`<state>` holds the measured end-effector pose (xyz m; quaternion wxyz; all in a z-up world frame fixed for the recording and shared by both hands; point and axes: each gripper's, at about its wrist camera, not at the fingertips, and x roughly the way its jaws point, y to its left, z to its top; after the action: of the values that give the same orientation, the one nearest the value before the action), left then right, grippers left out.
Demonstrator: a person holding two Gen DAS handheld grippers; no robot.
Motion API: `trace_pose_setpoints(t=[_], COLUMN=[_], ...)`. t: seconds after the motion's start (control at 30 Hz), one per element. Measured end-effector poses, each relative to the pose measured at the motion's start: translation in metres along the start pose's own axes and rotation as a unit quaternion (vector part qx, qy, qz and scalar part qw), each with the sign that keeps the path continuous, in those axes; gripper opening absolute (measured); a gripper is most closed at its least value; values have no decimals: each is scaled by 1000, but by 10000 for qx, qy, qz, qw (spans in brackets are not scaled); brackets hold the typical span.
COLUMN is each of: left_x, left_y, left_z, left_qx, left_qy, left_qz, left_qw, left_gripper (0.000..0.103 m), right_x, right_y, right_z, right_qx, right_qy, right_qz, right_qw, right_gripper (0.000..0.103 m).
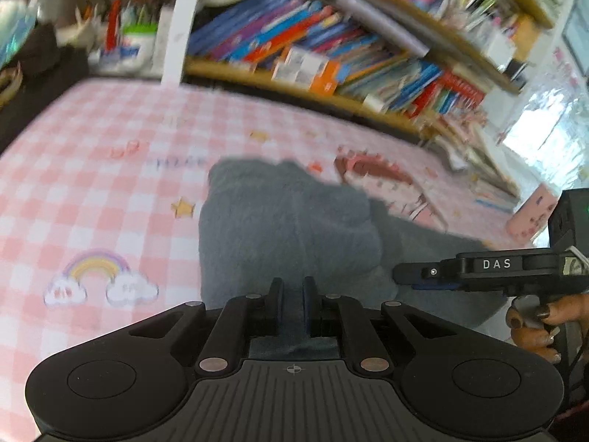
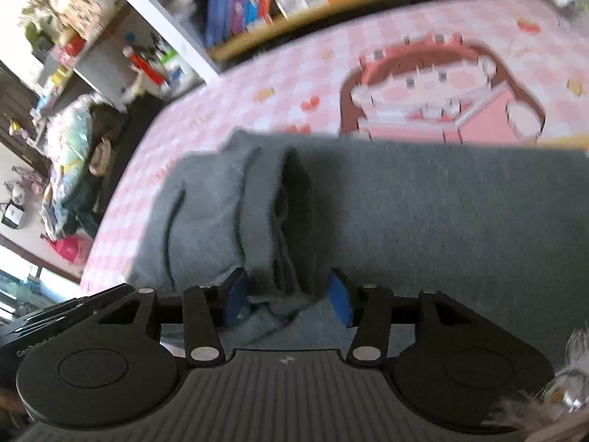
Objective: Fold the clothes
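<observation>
A grey fleece garment (image 1: pixel 287 228) lies partly folded on a pink checked bed sheet (image 1: pixel 92 169). My left gripper (image 1: pixel 293 291) is shut on the garment's near edge, fabric pinched between its narrow jaws. My right gripper (image 1: pixel 408 276) shows at the right of the left wrist view, over the garment's right part. In the right wrist view the garment (image 2: pixel 423 213) fills the middle, with a thick bunched fold (image 2: pixel 272 221) running between the blue pads. My right gripper (image 2: pixel 289 294) has its jaws apart around that fold, the fabric touching both pads.
A wooden bookshelf (image 1: pixel 331 55) full of coloured books runs along the far side of the bed. A white post (image 1: pixel 180 25) and a shelf with toys stand at the back left. A pile of clothes and bags (image 2: pixel 73 169) lies on the floor beside the bed.
</observation>
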<state>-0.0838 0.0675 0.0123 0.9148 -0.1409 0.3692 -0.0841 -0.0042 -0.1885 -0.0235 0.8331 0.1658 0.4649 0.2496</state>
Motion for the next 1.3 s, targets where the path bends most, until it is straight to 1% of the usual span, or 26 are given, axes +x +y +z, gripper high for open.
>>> trace_pose_setpoints(t=[0.07,0.13,0.17,0.2,0.23,0.3,0.37,0.47,0.5,0.53,0.6,0.67,0.73,0.77,0.8,0.83,0.87,0.9,0.93,0.97,1.0,1.07,1.13,1.3], left_x=[-5,-1,2,6,10,17,17,15,13,11,5,2,0,0,0,0,0,0,-1,-1,-1,-2,-3,-6], left_y=[2,6,7,8,9,12,14,15,15,13,9,5,2,0,-2,-4,-6,-8,-10,-11,-12,-14,-14,-12], left_z=[4,5,6,5,3,-2,-3,-1,0,2,6,10,12,13,13,13,13,12,12,11,11,9,6,-3], left_qx=[-40,-56,-45,-16,3,4,-8,46,56,87,187,297,370,410,478,549,629,714,795,870,929,1023,1093,1190], left_qy=[-180,-143,-75,42,172,362,365,333,293,225,71,-59,-118,-124,-123,-122,-120,-119,-121,-125,-130,-115,-84,-33], left_qz=[-7,43,70,105,122,127,71,28,24,30,48,-15,-85,-117,-141,-166,-191,-220,-256,-294,-337,-420,-499,-711], left_qw=[9998,9999,9999,9999,9998,9993,9993,9994,9996,9997,9998,9995,9992,9990,9987,9983,9978,9971,9964,9957,9950,9938,9927,9903], left_gripper=[11,11,11,11,11,11,11,12,14,19,27,29,39,42,49,53,54,59,63,66,68,71,77,82], right_x=[-8,-13,-10,-3,4,21,25,19,17,14,10,5,1,-2,-4,-6,-8,-11,-13,-16,-19,-22,-26,-35], right_y=[7,14,16,18,18,11,4,7,9,11,14,17,21,22,24,26,27,29,30,32,33,35,35,38], right_z=[2,4,4,6,6,4,3,2,1,0,-2,-5,-7,-8,-9,-10,-11,-12,-14,-16,-18,-24,-30,-50], right_qx=[-157,-345,-430,-478,-498,-390,-166,-146,-146,-146,-147,-147,-147,-148,-148,-148,-148,-148,-149,-146,-128,-66,43,268], right_qy=[-315,-603,-594,-484,-331,88,145,46,3,-40,-126,-212,-298,-341,-384,-427,-470,-513,-556,-596,-631,-675,-701,-739], right_qz=[31,31,-38,-135,-253,-518,-495,-537,-556,-575,-614,-653,-691,-710,-730,-749,-768,-787,-814,-862,-920,-1024,-1118,-1364], right_qw=[9994,9976,9973,9976,9979,9979,9985,9984,9983,9982,9979,9975,9971,9968,9965,9962,9958,9955,9950,9944,9937,9924,9913,9875], right_gripper=[45,39,31,22,19,18,18,18,19,20,21,23,25,27,28,29,31,37,40,47,54,58,60,62])
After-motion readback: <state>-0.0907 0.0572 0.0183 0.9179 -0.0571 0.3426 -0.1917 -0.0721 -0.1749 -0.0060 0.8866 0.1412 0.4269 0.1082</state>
